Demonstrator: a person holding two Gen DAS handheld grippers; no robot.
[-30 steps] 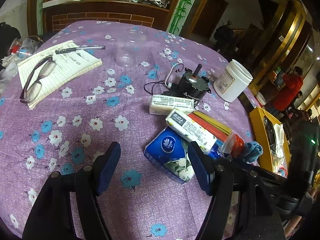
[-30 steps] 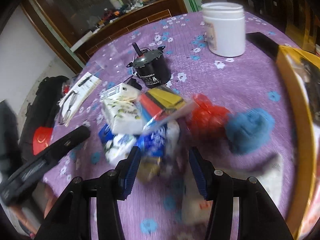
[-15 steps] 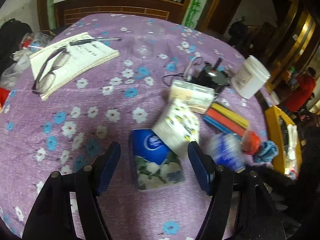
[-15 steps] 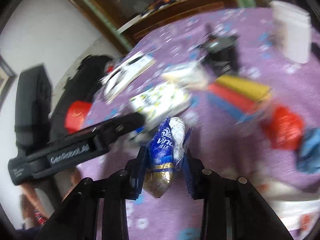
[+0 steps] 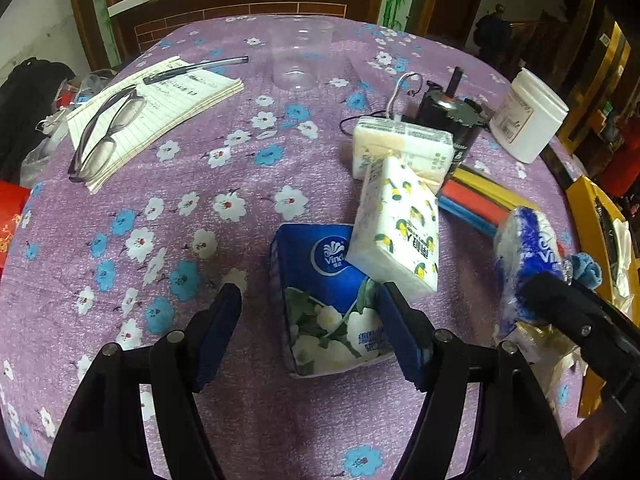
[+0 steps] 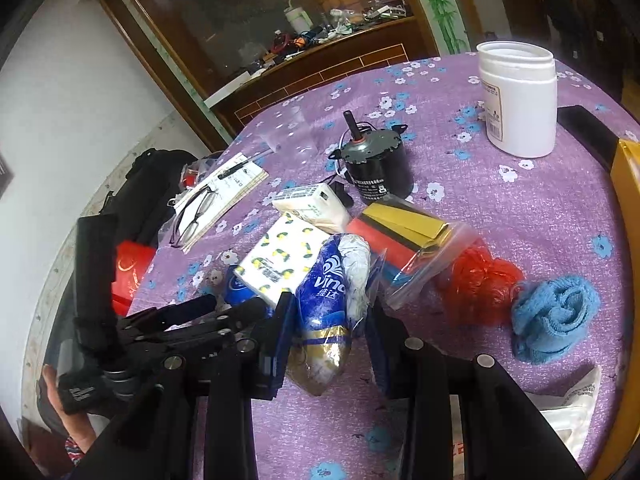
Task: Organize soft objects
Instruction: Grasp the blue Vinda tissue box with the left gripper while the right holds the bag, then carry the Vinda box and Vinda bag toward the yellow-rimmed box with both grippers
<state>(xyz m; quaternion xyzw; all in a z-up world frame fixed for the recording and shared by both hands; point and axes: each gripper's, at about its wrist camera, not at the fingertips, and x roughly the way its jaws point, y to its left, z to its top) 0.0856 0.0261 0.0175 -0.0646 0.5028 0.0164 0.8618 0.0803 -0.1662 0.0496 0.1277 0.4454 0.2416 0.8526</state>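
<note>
— Two tongs, two jobs? Start at the left of the frame.

— Left tongs (image 5: 310,320) stand apart, straddling the blue pack (image 5: 328,300) that lies flat on the tabletop (image 5: 200,184) at lower centre. I'd say they are lined up to grip it next. A lemon pack (image 5: 396,232) leans on its upper right corner, so a lift may tip that one off.

— And on the right?

— Right tongs (image 6: 330,340) are clamped on a tissue roll (image 6: 332,300), squeezed narrow and seemingly raised off the cloth, likely for carrying to a tidier spot.

— What does each view add?

— Left view shows the blue pack whole, plus notebook (image 5: 156,112) and glasses (image 5: 108,128) at upper left. Right view hides most of that pack but shows the sponges (image 6: 400,228) bagged at centre, then the red mesh (image 6: 476,288) and blue cloth (image 6: 552,316) at right.
</note>
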